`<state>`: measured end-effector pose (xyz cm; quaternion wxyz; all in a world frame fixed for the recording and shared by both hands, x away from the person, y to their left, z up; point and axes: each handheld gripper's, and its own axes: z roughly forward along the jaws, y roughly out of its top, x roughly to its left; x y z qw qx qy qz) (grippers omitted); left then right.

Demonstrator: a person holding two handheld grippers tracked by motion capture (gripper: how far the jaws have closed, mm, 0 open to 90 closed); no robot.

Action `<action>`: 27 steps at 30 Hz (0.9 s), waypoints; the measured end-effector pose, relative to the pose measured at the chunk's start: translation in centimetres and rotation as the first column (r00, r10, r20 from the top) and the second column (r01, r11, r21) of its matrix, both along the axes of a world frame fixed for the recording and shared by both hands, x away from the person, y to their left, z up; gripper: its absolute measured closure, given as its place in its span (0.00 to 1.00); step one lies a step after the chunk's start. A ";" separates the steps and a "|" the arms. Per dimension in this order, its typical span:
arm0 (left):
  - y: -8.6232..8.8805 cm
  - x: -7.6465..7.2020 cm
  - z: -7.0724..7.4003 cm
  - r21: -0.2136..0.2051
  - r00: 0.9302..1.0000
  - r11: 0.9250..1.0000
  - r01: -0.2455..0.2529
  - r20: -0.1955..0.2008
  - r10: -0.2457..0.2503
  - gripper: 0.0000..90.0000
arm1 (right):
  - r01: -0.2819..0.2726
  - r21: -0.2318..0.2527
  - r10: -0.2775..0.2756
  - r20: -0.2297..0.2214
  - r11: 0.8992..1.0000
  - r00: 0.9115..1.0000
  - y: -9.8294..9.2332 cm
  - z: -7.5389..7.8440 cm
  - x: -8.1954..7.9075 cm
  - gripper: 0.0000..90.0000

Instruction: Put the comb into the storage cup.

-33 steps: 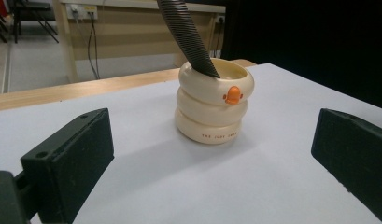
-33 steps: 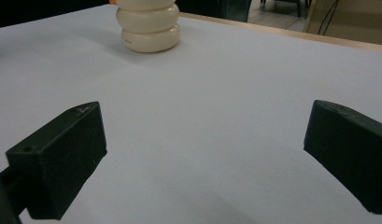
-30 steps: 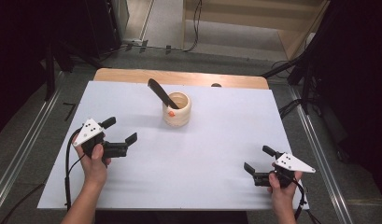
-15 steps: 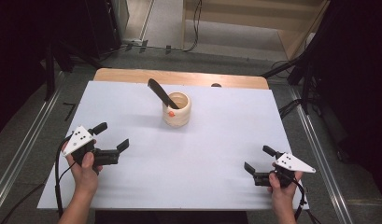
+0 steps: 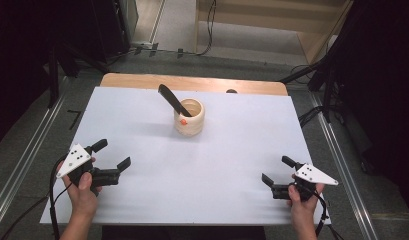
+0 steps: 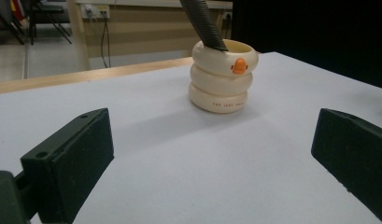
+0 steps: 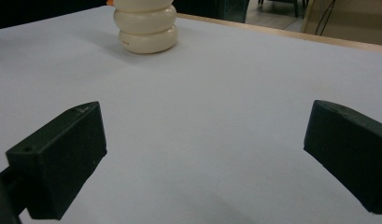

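- A line of small dark lettering is running along the bottom ring of the cream holder [image 6: 222,75], seen in the left gripper view; the characters are too small and blurred to be read.
- A faint trace of the same lettering is showing on the bottom ring of the holder in the right gripper view; it is not legible there either.
- Dark dots are showing on the grey plate [image 5: 75,158] of the left gripper in the high view; they are forming no letter or number.
- No legible word, brand or number is showing elsewhere.
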<state>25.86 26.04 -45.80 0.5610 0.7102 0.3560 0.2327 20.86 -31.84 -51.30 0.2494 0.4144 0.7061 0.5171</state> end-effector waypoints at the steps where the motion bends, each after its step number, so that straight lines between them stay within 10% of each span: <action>1: 0.1 -0.1 -0.1 0.004 1.000 1.000 0.000 0.000 0.000 0.00 | 0.000 -0.001 0.000 0.000 1.000 1.000 0.0 0.0 0.0 0.00; 27: 3.9 -2.3 -2.0 0.040 0.999 0.999 0.001 -0.034 0.001 0.00 | 0.013 0.005 -0.013 -0.003 1.000 1.000 -0.1 0.0 0.0 0.00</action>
